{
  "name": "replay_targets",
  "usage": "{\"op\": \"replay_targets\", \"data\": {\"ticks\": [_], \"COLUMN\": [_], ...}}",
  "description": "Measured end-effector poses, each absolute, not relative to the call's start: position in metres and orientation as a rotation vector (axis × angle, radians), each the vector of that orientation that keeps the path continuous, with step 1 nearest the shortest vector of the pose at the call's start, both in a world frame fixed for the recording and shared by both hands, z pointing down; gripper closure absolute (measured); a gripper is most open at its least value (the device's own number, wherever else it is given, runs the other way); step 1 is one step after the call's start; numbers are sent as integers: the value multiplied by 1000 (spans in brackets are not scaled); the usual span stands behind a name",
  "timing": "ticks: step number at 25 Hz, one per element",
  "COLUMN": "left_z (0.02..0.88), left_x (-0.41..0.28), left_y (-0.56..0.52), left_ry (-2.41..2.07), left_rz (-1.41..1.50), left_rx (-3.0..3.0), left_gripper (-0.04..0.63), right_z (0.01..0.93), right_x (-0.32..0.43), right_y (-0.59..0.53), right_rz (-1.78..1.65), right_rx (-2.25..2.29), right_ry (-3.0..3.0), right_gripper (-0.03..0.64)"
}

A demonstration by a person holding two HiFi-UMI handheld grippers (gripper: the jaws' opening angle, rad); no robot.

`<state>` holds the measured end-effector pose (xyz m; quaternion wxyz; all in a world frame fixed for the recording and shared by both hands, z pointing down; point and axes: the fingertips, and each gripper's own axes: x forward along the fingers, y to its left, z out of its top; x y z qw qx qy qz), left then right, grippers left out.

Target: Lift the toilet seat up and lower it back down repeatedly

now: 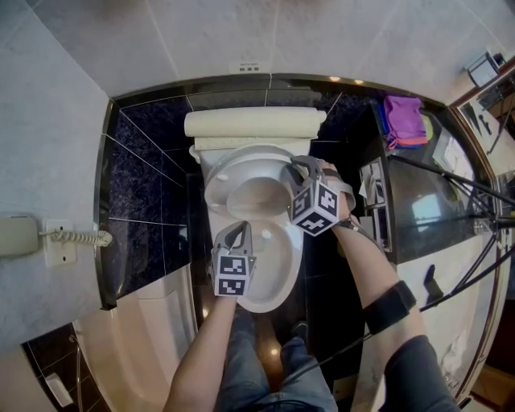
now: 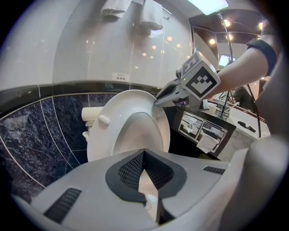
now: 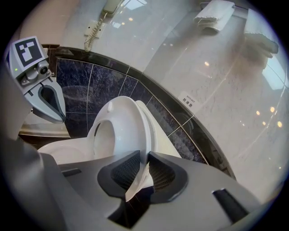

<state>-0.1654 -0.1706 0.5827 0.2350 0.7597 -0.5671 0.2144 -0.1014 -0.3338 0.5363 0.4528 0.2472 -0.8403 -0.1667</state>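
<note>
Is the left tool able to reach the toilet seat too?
Probably yes. The left tool hangs over the open bowl, nothing between it and the raised toilet seat; the right tool grips only the seat's right edge, leaving the rest free.

R cam: I see my right gripper (image 3: pixel 143 169) w/ jaws clamped on the rim of the toilet seat (image 3: pixel 119 131); seat tilted up off the bowl (image 3: pixel 63 153). Left gripper (image 3: pixel 50 103) sits upper left, apart from the seat. Dark tile band (image 3: pixel 86 85) behind, wall phone (image 3: pixel 108 5) at top.
</note>
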Motion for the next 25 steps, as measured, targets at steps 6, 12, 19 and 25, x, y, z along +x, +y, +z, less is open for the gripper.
{"op": "replay_targets", "data": {"ticks": [6,12,19,25], "left_z": [586,591,595,611], "left_x": [-159,-152,-141,-132], "left_y": [-154,-128,-85,-41], "left_ry": [-1564,-1576,-1608,-1631], "left_rz": [590,597,588,579], "left_rx": [2053,2023,1974,1927], "left_gripper": [595,595,595,595], "right_z": [529,526,531,550], "right_x": [-92,-81,-63,-45], "right_y": [-299,-254,-188,-118], "right_rz": [-438,-471,-500,-528], "right_rx": [610,595,558,555], "right_ry": [-2090,-2113,-2126,-2134], "right_gripper": [535,537,537,538]}}
